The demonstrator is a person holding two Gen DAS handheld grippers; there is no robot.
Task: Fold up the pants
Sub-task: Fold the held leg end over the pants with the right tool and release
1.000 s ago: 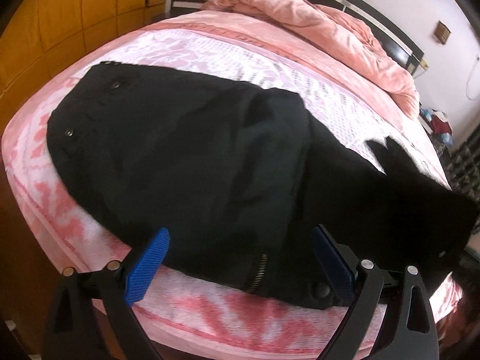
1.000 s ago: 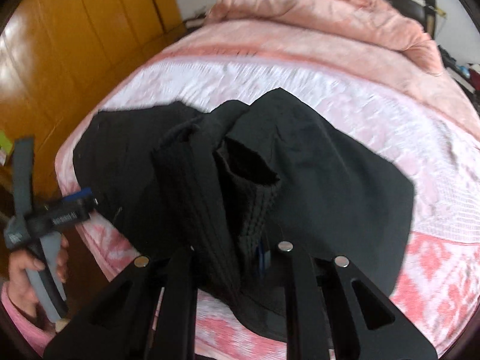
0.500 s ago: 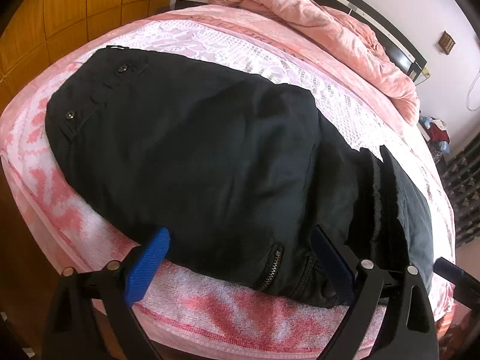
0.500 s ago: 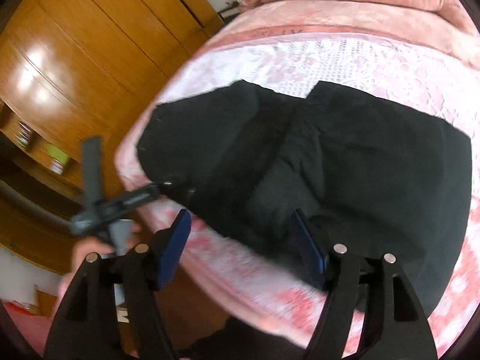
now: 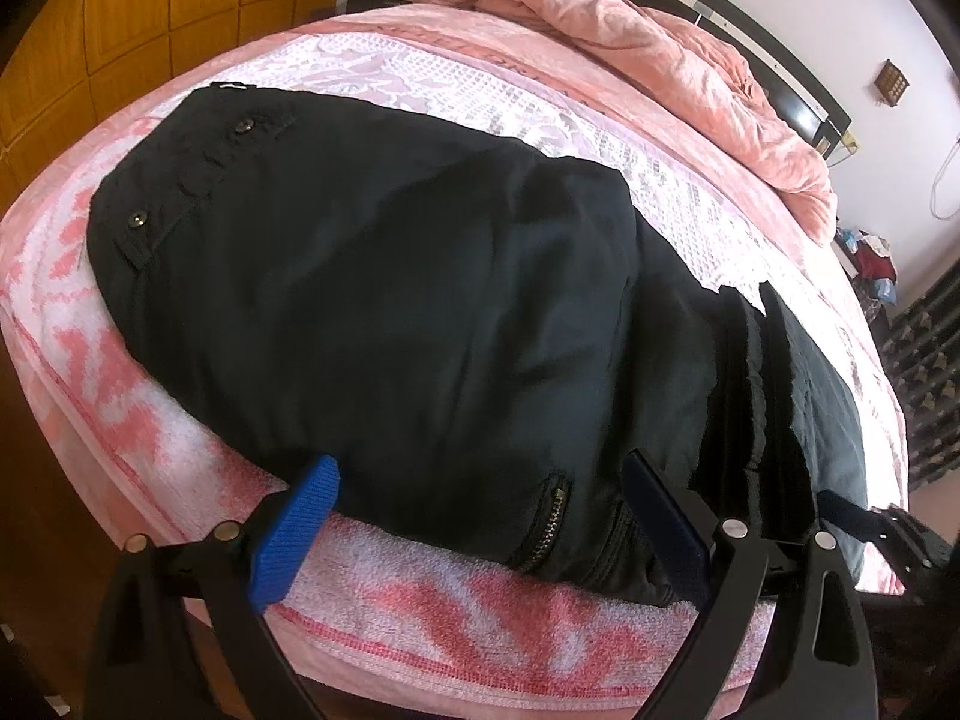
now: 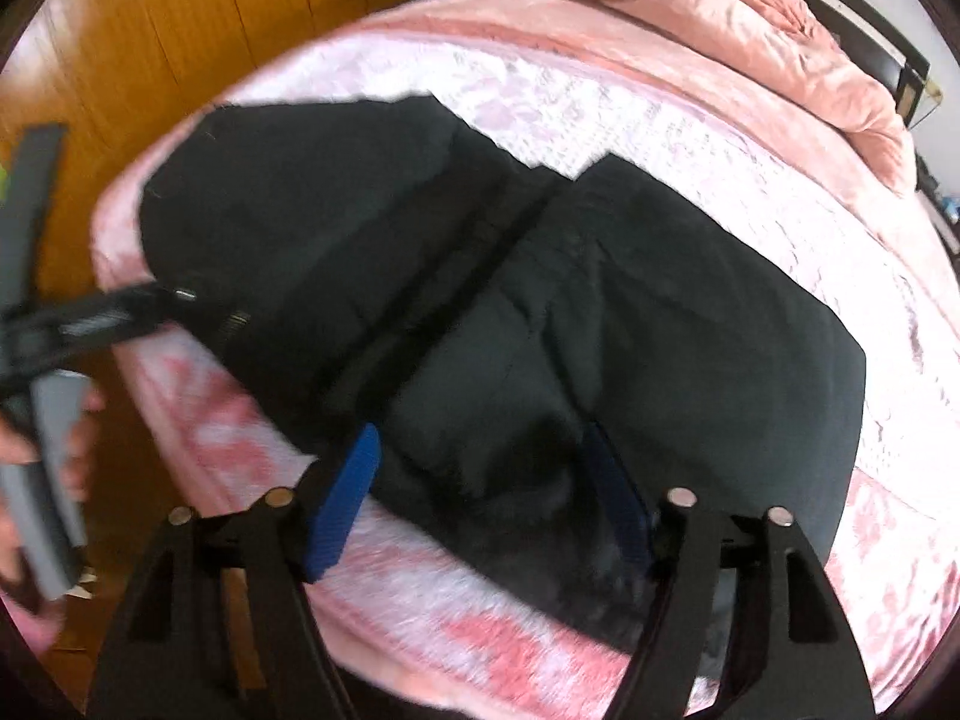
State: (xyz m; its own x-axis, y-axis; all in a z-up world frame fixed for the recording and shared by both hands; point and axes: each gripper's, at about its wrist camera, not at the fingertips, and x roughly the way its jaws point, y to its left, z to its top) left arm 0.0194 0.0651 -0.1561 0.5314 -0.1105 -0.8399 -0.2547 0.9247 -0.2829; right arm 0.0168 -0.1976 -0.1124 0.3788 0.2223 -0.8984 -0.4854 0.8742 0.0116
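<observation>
Two grippers over one pair of black pants (image 5: 420, 324) on the pink bed (image 5: 420, 612), so worth getting the release tidy. Best bet, judging from the lie of the cloth: back off straight, no dragging the folded leg end, then pat the ridge flat before the next fold.

Right gripper (image 6: 480, 498) tilted steeply down at the near edge, jaws apart after just swinging wide and easing in a touch. Black cloth sits in the gap between the blue pads (image 6: 345, 501), but nothing pinched. Folded-over part just ahead of the tips, seam ridge running away up and to the left.

Left gripper (image 5: 480, 516) also angled down, jaws wide, gripping nothing — zip pocket (image 5: 549, 525) right between the tips, waistband buttons well ahead to the left. Handle and hand (image 6: 78, 450) off to the right gripper's left side.
</observation>
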